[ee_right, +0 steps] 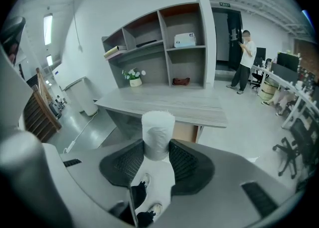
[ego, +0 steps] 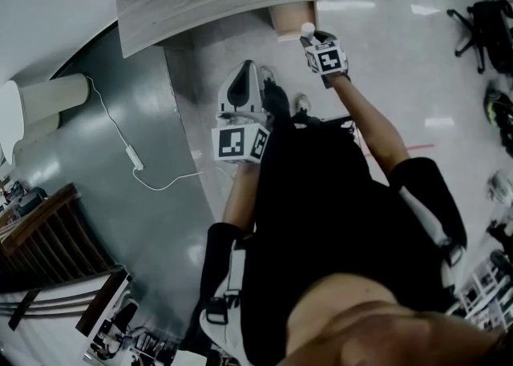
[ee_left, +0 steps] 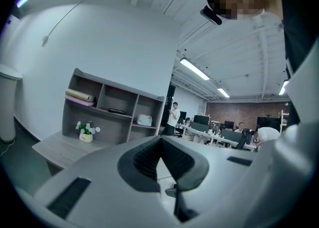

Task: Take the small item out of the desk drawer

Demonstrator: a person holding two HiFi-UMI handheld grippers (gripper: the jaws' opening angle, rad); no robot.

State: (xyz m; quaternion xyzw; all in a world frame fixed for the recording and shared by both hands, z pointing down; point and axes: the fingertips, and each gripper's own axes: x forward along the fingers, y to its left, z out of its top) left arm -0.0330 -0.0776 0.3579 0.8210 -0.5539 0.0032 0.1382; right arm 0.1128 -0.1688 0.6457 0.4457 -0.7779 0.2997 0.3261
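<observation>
One white roll (ee_right: 158,124) pinched in right gripper (ee_right: 157,148), left gripper (ee_left: 160,141) closed empty, drawer (ee_right: 186,133) mostly hidden

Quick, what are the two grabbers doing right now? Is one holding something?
Left gripper: closed, with nothing between its jaws.
Right gripper: closed on a small white roll.

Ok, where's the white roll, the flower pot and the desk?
white roll (ee_right: 158,131), right gripper view, middle of its side
flower pot (ee_right: 135,82), right gripper view, the pot itself
desk (ee_right: 169,103), right gripper view, its bare top
</observation>
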